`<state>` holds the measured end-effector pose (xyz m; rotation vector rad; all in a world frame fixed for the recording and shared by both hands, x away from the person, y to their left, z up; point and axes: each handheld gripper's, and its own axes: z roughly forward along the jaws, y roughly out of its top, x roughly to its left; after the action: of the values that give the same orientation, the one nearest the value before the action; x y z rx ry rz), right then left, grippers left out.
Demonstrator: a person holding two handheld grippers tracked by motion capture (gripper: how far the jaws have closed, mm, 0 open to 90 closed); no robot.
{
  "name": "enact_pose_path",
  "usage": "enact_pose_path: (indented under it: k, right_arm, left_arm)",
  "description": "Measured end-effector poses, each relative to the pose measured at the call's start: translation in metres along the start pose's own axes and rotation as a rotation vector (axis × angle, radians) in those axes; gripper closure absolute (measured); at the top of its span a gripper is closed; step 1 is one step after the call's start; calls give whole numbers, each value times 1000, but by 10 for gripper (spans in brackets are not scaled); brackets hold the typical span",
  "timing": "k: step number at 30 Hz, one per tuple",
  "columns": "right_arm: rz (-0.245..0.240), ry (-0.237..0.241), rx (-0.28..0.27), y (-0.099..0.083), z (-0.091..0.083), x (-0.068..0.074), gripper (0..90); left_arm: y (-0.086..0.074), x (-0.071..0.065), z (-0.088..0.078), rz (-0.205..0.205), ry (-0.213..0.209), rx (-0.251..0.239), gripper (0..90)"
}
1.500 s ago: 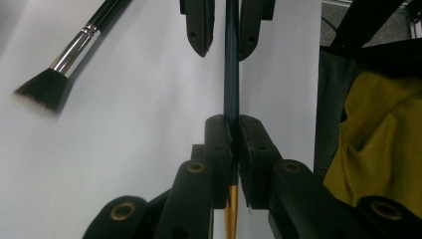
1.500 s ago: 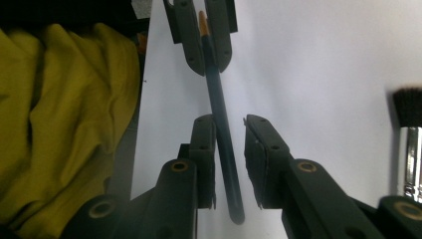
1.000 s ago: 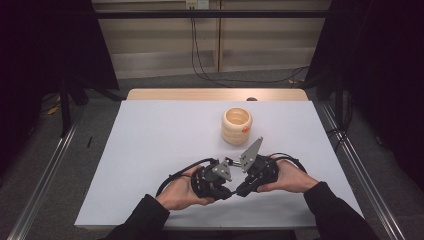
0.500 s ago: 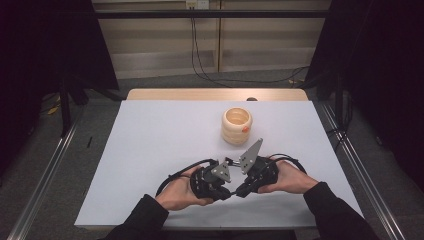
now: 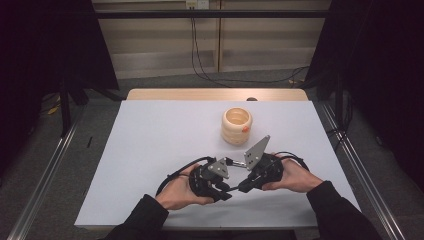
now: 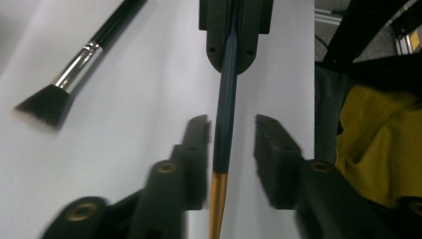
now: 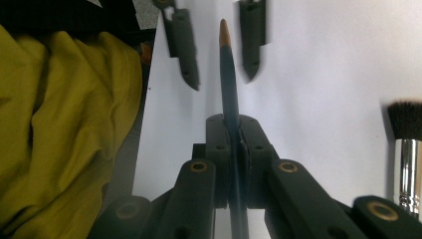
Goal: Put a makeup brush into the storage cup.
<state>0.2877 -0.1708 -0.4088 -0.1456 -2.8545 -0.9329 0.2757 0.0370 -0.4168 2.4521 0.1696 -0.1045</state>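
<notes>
The right gripper (image 7: 233, 144) has its jaws pressed tight on the dark handle of a thin brush (image 7: 228, 74), while the left gripper (image 6: 233, 144) has just been opening its jaws, which now stand apart on both sides of the same handle without pressing it. The risk, I think, is that the handle now hangs from one narrow grip only, so it can swing or slip down if the right hand tilts. The brush handle is slim, dark blue-grey, with a golden pointed end. It is held in the air between the two hands, near the front edge of the tabletop (image 5: 150, 145). A second brush (image 6: 54, 97) with flat black bristles lies on the white surface beside them.
</notes>
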Motion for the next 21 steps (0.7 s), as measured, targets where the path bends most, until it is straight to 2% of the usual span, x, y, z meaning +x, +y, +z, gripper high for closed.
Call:
enact_pose_path:
  k: [1,2,3,4,6,7,9,10,11,12,13,14,15,16,19,21]
  right_arm:
    - [3,-8,-3,0,-1,0,854]
    - [4,-6,-9,-1,-1,-1,854]
    - [1,-5,-10,-1,-1,0,854]
    - [6,-17,-12,-1,-2,0,854]
    - [7,-20,-19,-2,-4,-1,854]
    - [12,-24,-25,-3,-5,-2,854]
    - [19,-24,-22,-3,-6,-2,854]
    - [25,-25,-28,-4,-7,-2,854]
    - [30,-32,-27,-4,-7,-2,854]
    - [26,-39,-35,-5,-8,-3,854]
    - [23,-36,-44,-5,-9,-4,854]
    - [31,-42,-46,-6,-9,-4,854]
    - [37,-46,-52,-6,-10,-4,854]
    - [38,-44,-56,-6,-11,-5,854]
    - [46,-58,-63,-7,-12,-6,853]
    - [58,-60,-80,-8,-13,-6,853]
  left_arm:
    - [0,1,-1,-5,3,1,555]
    - [-1,1,0,-22,6,-29,522]
    - [0,4,-3,-32,12,-10,473]
    - [-2,5,-3,-36,11,-30,430]
    - [-3,6,-4,-56,23,-24,387]
    - [-5,8,-3,-66,17,-53,347]
    - [-6,9,-5,-62,32,-42,320]
    - [-8,10,-4,-76,40,-67,265]
    - [-9,11,-5,-85,51,-70,223]
    - [-10,14,-6,-74,69,-72,165]
    - [-10,14,-7,-97,67,-90,106]
    - [-11,15,-8,-100,83,-89,79]
    - [-11,13,-9,-96,109,-76,52]
    - [-11,11,-10,-83,114,-76,38]
    - [-13,8,-14,-49,104,-114,35]
    - [-14,8,-17,-52,117,-142,35]
